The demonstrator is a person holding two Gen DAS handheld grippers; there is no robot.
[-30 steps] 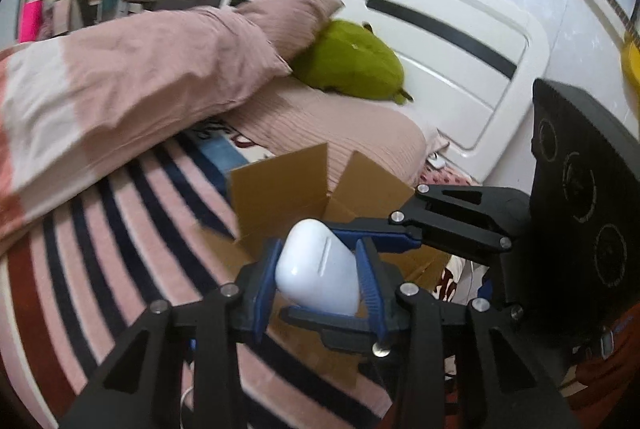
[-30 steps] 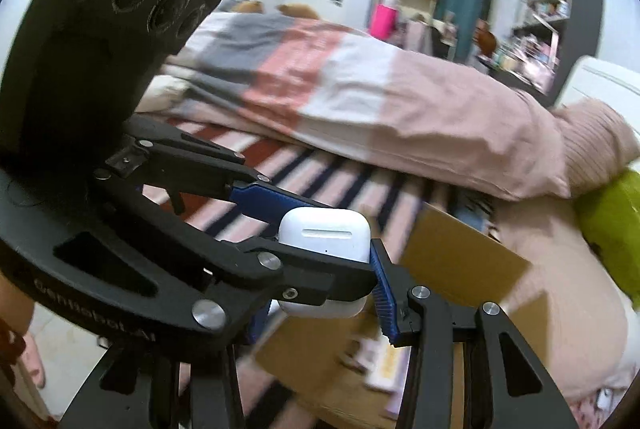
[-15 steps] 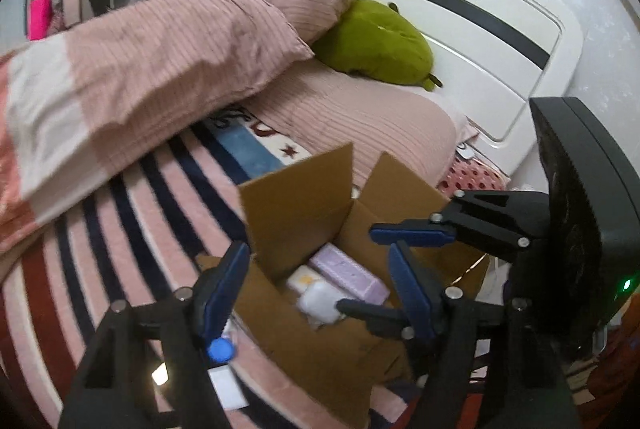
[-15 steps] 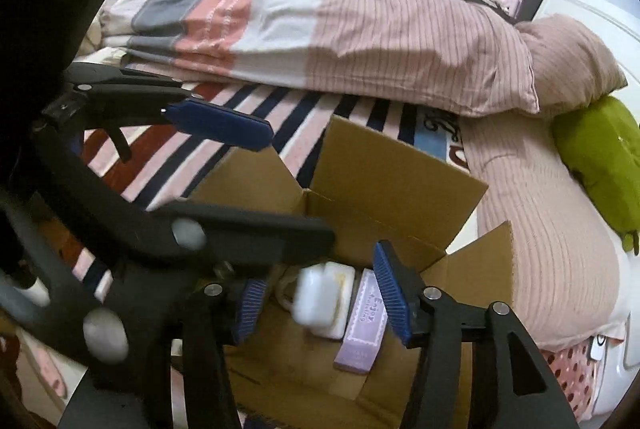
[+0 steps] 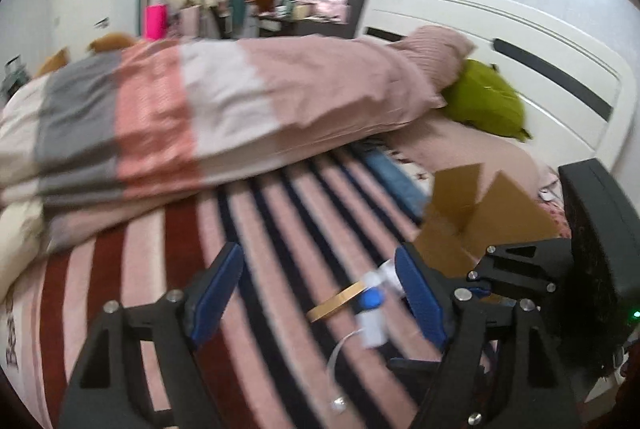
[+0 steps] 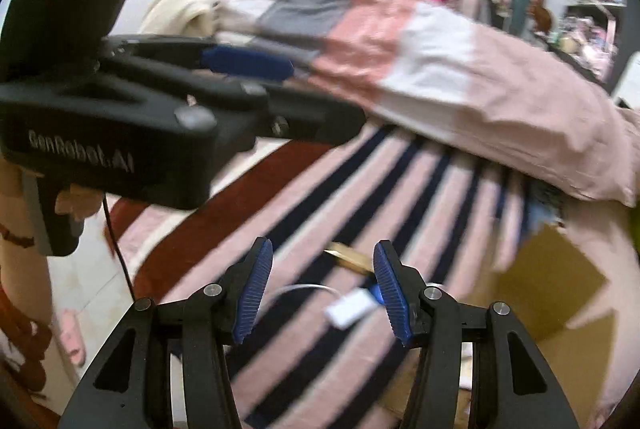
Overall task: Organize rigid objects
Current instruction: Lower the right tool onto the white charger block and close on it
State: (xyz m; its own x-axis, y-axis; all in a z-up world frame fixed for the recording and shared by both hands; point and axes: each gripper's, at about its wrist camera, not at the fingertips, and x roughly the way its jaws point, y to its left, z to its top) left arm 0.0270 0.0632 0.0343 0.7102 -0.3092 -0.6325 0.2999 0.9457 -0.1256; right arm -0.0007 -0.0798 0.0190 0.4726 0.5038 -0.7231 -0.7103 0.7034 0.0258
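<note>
My left gripper [image 5: 320, 293] is open and empty above the striped bedspread [image 5: 260, 229]. My right gripper [image 6: 322, 289] is open and empty too. Between and just beyond the fingers lie a white charger with a cable [image 5: 370, 325], a small blue item [image 5: 370, 299] and a tan flat band [image 5: 338, 301]. The charger also shows in the right wrist view [image 6: 350, 309], with the tan band [image 6: 348, 255] behind it. The open cardboard box [image 5: 480, 213] stands to the right; it also shows in the right wrist view [image 6: 556, 293]. Both views are blurred.
A folded striped duvet [image 5: 220, 121] lies across the bed behind. A green plush [image 5: 486, 105] rests by the white headboard [image 5: 540, 49]. The left gripper body [image 6: 120, 133] crosses the right wrist view at upper left. Floor shows at the left [image 6: 92, 289].
The white earbud case, held by both grippers a second ago, was dropped into the box. Both grippers opened and swung left, away from the box, over the loose items on the bedspread.
</note>
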